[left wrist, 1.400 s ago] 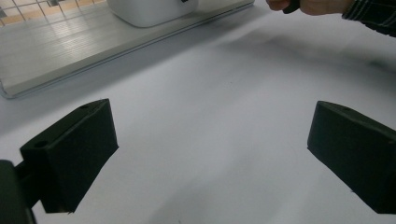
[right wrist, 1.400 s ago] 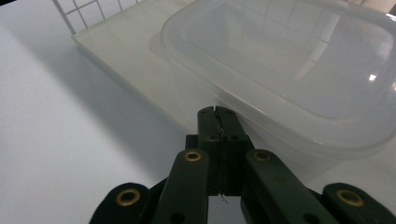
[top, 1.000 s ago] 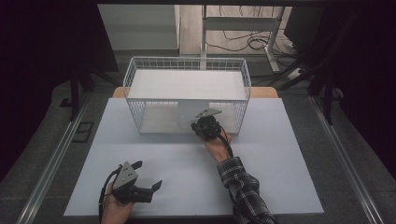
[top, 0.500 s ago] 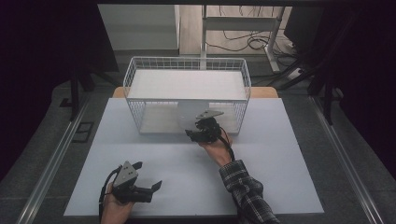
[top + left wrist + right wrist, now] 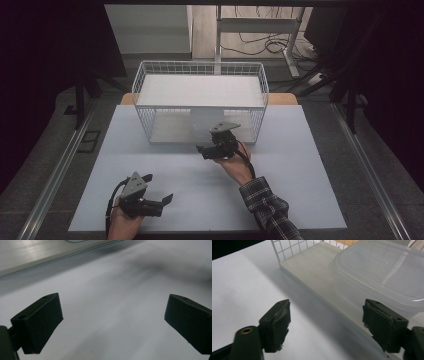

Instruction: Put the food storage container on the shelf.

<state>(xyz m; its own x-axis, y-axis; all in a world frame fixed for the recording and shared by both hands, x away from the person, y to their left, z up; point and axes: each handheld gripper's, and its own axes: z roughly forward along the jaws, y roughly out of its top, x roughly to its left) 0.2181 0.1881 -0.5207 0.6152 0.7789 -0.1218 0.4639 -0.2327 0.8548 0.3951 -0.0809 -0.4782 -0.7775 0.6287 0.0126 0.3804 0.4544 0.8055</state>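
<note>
Container point(image 5: 384, 277) of clear plastic on the basket point(image 5: 200, 80) floor, just beyond the right tongs point(image 5: 327, 322), jaws freshly parted, empty.

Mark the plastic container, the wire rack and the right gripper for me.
plastic container point(image 5: 382, 272): right gripper view, on its translucent lid.
wire rack point(image 5: 200, 68): high view, on the back top rim.
right gripper point(image 5: 325, 325): right gripper view, midway between its open jaws, nothing between them.
</note>
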